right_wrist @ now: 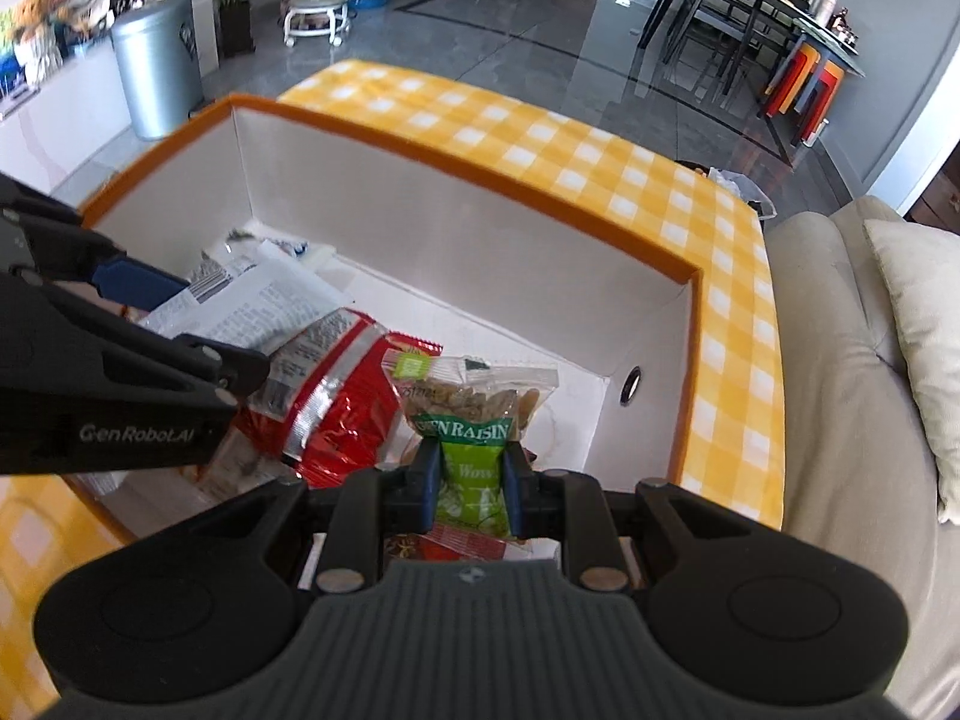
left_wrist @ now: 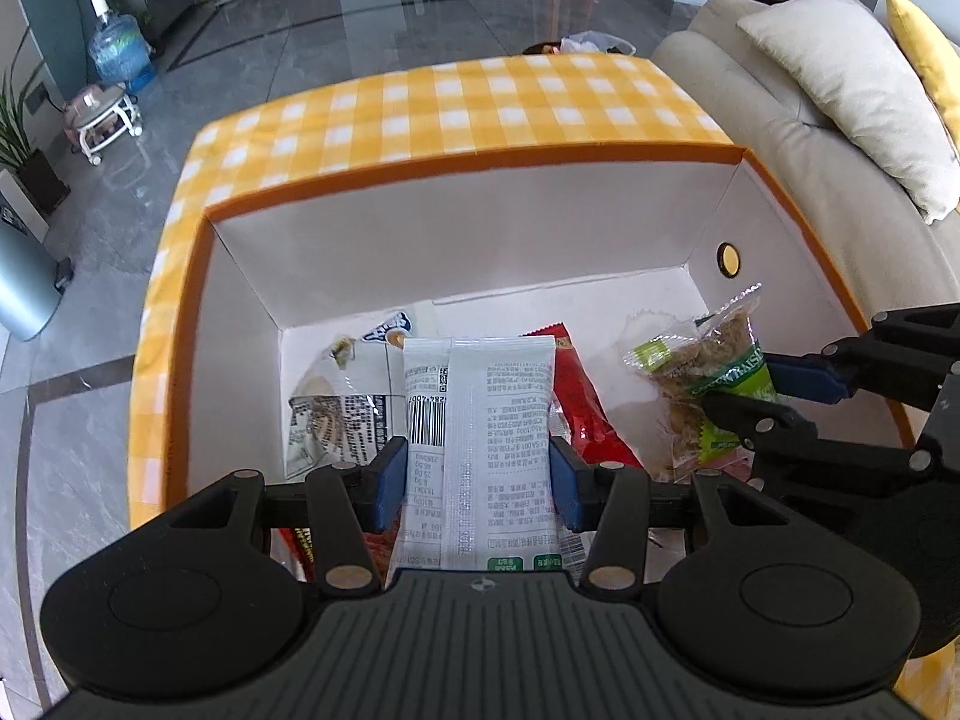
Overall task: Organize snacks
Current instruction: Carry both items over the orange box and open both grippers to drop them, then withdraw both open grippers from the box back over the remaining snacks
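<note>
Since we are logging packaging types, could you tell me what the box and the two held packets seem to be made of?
Box: probably cardboard, with matte white walls and sharp folded corners.
White packet in the left gripper: likely plastic film, with a crimped centre seam and a slight sheen.
Raisin bag in the right gripper: clear glossy plastic, its contents visible through it.

Left wrist view rides behind its tongs (left_wrist: pixel 478 474), tilted steeply down, close over the open box (left_wrist: pixel 480 228), right wrist view likewise over the box's sofa-side corner (right_wrist: pixel 690 276), tilted down, both share the box interior, checked tabletop (right_wrist: pixel 600 150), each other's tongs
</note>
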